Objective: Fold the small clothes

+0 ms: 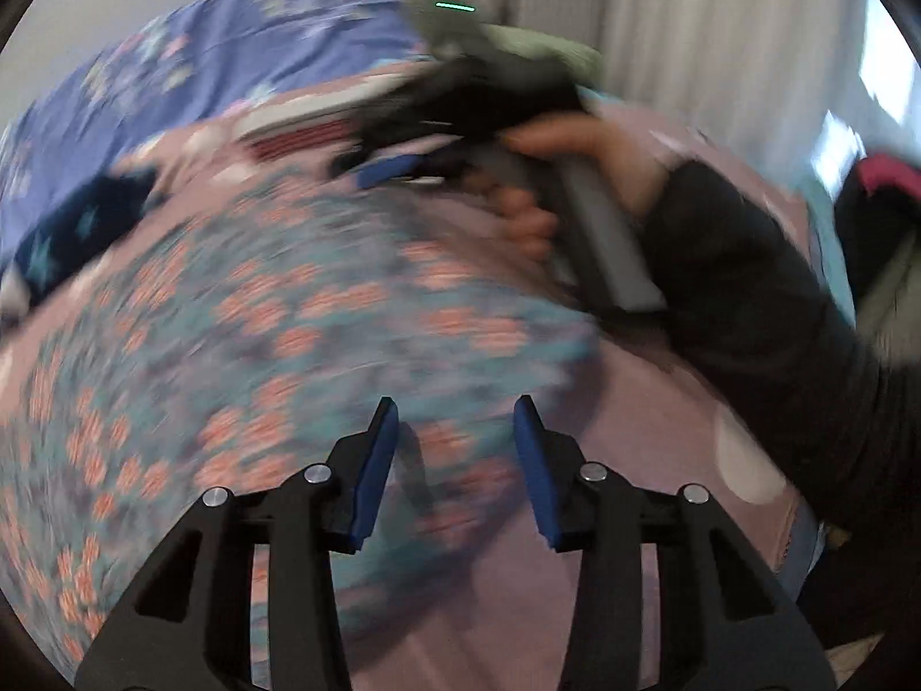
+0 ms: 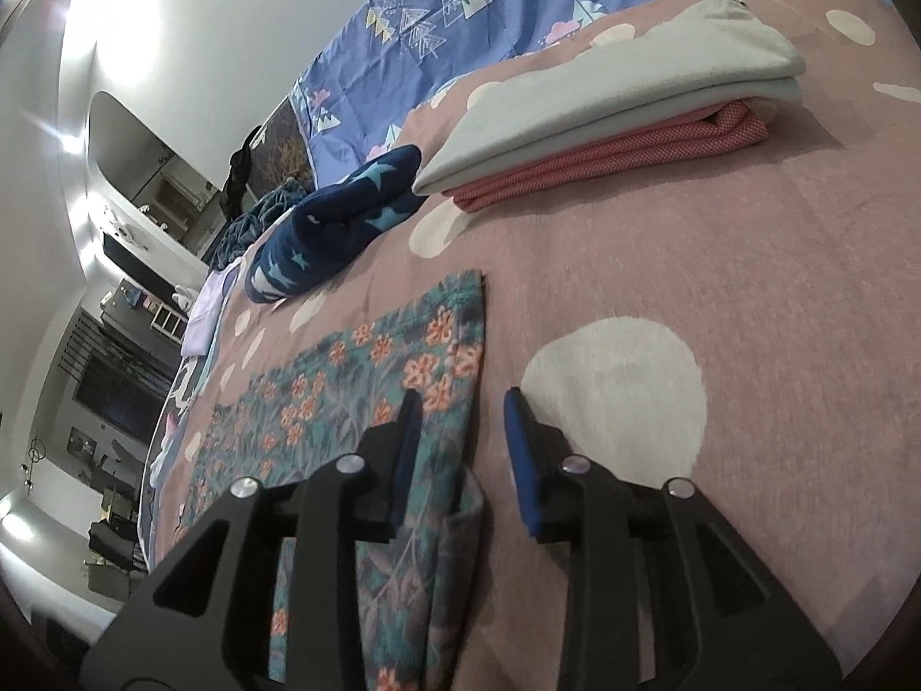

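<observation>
The floral cloth (image 2: 368, 403) lies flat on the pink spotted blanket (image 2: 719, 265), spread out toward the left of the bed, with its right-hand edge running straight and its far corner square. The right gripper (image 2: 460, 403) hovers over that right edge near the close end; its jaws stand apart with nothing pinched, one finger above the cloth and the other above bare blanket. In the blurred left wrist view the left gripper (image 1: 455, 412) is also parted and empty, above the near right part of the same cloth (image 1: 276, 311).

The cloth looks thin, light and limp. It should fold without resistance but will sag, wrinkle and drag if lifted from one point only, so a corner or hem at each end of one edge seems the best place to pinch. The blanket under it is fuzzy and may be caught up with a low pinch.

Farther back sit a folded stack, a grey garment (image 2: 621, 103) on a red one (image 2: 621, 155), and to its left a bunched navy star-print piece (image 2: 339, 219). Both lie well apart from the cloth, so the fold has room. A blue patterned quilt (image 2: 460, 17) lies beyond. The person's right hand (image 1: 552, 173) and dark sleeve (image 1: 765, 299) cross the left camera's view.
</observation>
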